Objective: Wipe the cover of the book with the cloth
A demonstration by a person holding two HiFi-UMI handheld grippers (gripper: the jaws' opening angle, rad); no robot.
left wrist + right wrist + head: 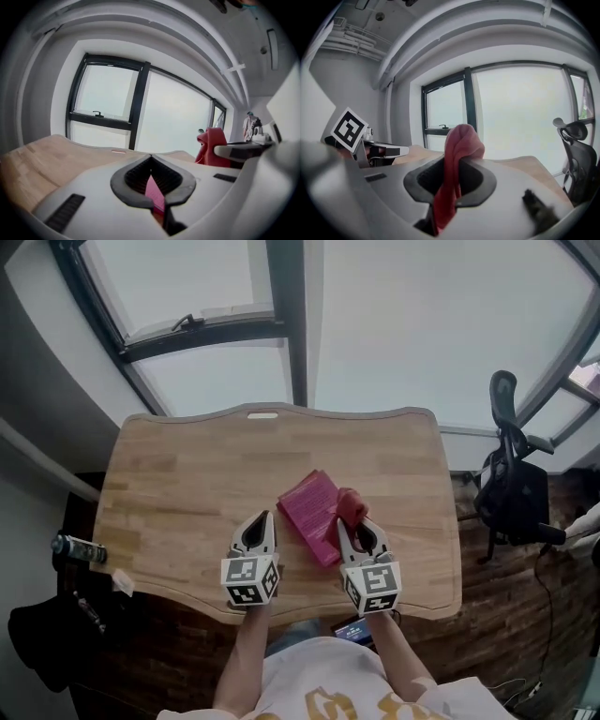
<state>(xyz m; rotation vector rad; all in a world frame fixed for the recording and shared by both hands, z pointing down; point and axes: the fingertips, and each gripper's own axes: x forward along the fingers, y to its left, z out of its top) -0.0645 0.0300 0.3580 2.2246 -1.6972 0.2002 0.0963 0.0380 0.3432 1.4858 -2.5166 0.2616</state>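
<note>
My biggest reference is the pale wooden table with a wavy edge [178, 493]. On it, near the middle and skewed, lies the thin magenta book [309, 507]. I judge it light and flat, so it could skate on the wood. I'd pin its near corner rather than lift it. The soft red cloth [351, 505] bunches limply over the book's right edge, pinched at a fold by my right gripper [457, 159]. My left gripper [151, 157] is pressed together on nothing, just beside the book.
</note>
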